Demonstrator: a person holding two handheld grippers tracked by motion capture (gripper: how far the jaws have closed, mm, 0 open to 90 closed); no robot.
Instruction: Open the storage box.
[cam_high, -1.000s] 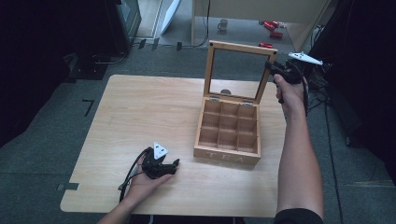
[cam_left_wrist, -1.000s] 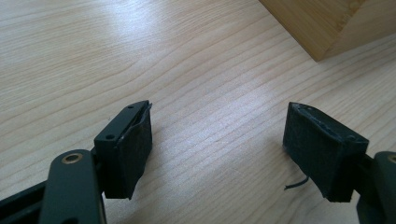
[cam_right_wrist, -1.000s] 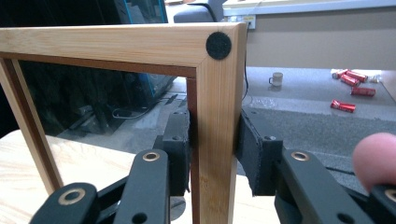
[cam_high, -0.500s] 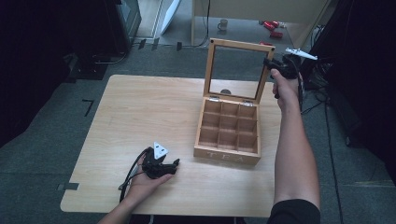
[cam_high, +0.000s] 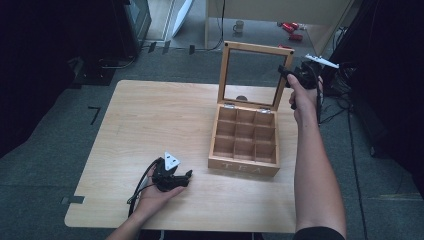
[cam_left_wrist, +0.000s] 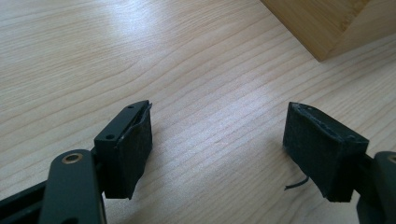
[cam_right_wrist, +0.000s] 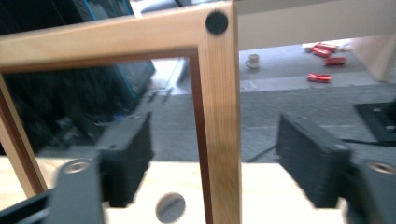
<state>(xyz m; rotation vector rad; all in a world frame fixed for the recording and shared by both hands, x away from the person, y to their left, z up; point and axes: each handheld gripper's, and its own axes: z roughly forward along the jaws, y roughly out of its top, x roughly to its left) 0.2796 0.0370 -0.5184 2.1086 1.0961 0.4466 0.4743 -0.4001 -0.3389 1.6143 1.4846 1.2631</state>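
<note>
A wooden tea box (cam_high: 245, 142) with several empty compartments stands on the right half of the table, its glass-paned lid (cam_high: 251, 74) raised upright. At the lid's upper right corner, held up in the air, my right gripper (cam_high: 284, 71) is open. In the right gripper view the lid's wooden frame post (cam_right_wrist: 219, 116) stands between the open jaws of my right gripper (cam_right_wrist: 212, 156), touching neither pad. My left gripper (cam_high: 186, 176) rests low on the table near the front edge, open and pointing toward the box. My left gripper (cam_left_wrist: 217, 140) holds nothing, and the box corner (cam_left_wrist: 327, 23) lies ahead.
The wooden table (cam_high: 150, 115) has bare room on its left half. A small round grey disc (cam_high: 241, 98) lies on the table behind the lid. On the floor beyond are a mug (cam_high: 240, 25), red items (cam_high: 292, 27) and dark equipment on both sides.
My right gripper has edged slightly left toward the lid's right frame. The lid, the box and the left gripper have stayed put.
</note>
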